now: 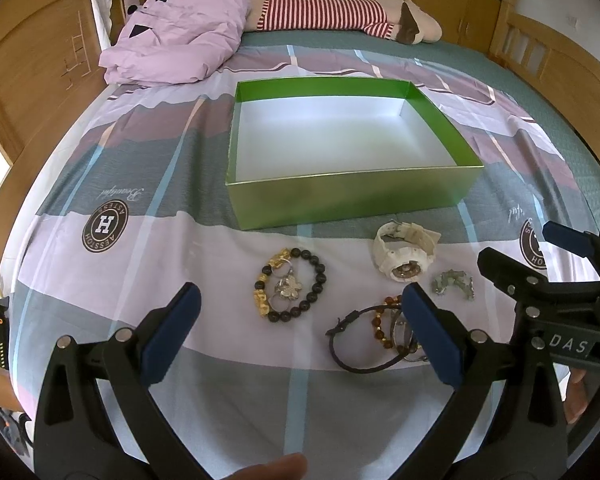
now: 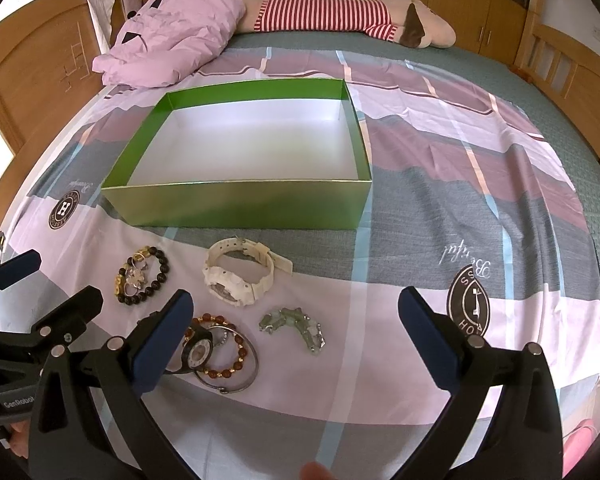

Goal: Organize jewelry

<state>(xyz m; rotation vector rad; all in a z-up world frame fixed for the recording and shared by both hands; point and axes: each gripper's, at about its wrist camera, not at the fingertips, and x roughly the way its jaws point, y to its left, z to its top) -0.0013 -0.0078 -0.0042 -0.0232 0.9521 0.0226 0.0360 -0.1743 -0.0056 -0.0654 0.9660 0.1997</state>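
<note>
Left wrist view: left gripper (image 1: 300, 332) gapes wide, holding nothing, low in frame over the bead bracelet (image 1: 290, 290). Right gripper (image 2: 296, 330) is equally wide and empty above the jade bracelet (image 2: 296, 328). White watch (image 2: 238, 276) lies center, green box (image 2: 240, 200) above it.

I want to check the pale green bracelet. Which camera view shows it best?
The right wrist view: the pale green bracelet lies whole and unobstructed between the open fingers. In the left wrist view it is smaller, off to the right, beside the white watch.
</note>
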